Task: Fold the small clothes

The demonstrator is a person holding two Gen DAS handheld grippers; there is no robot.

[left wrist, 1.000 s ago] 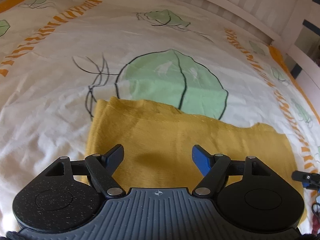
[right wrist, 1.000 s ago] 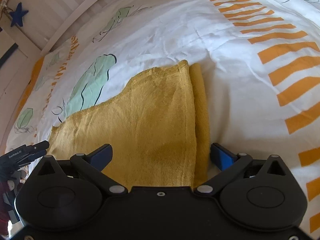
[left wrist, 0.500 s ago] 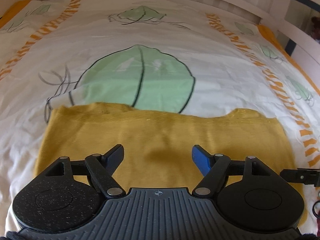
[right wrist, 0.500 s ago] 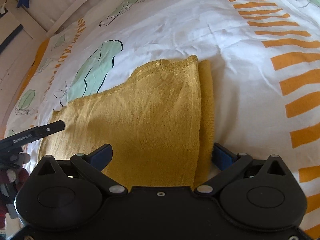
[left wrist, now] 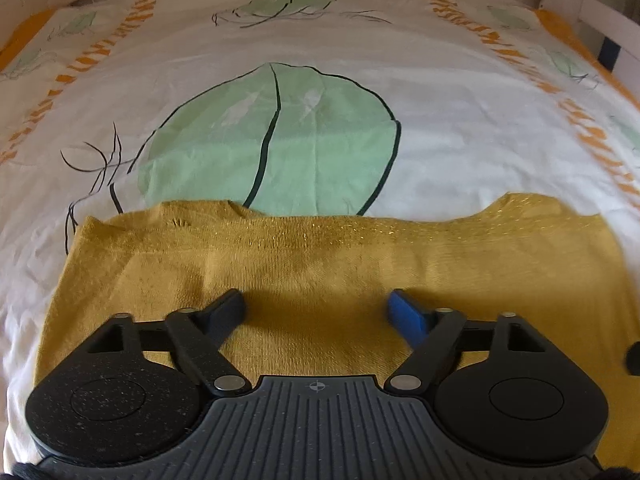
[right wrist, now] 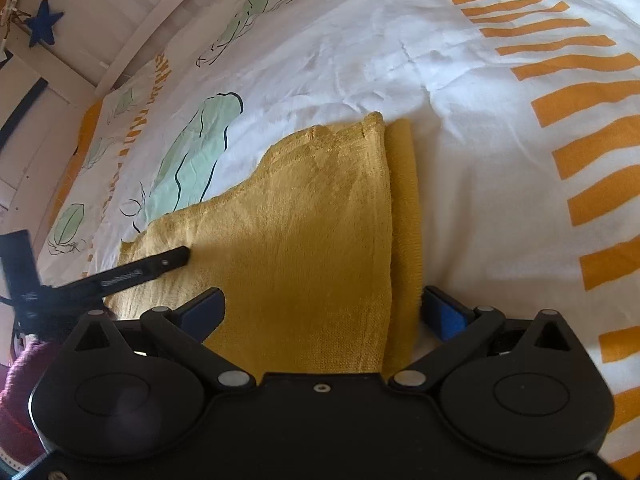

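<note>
I see the folded mustard-yellow knit garment (left wrist: 360,264) lying flat on the bed's white duvet with green leaf prints and orange dashes (left wrist: 360,60), its long axis running left to right across my left view. My left claw (left wrist: 318,306) hangs spread wide above it, gripping nothing. My right claw (right wrist: 322,306), also wide open, straddles the garment's folded right edge.

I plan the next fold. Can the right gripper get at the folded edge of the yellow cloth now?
Probably yes. The right gripper is open and the folded edge of the yellow cloth lies between its fingers. Nothing covers that edge; the left gripper is over the middle of the cloth.
</note>
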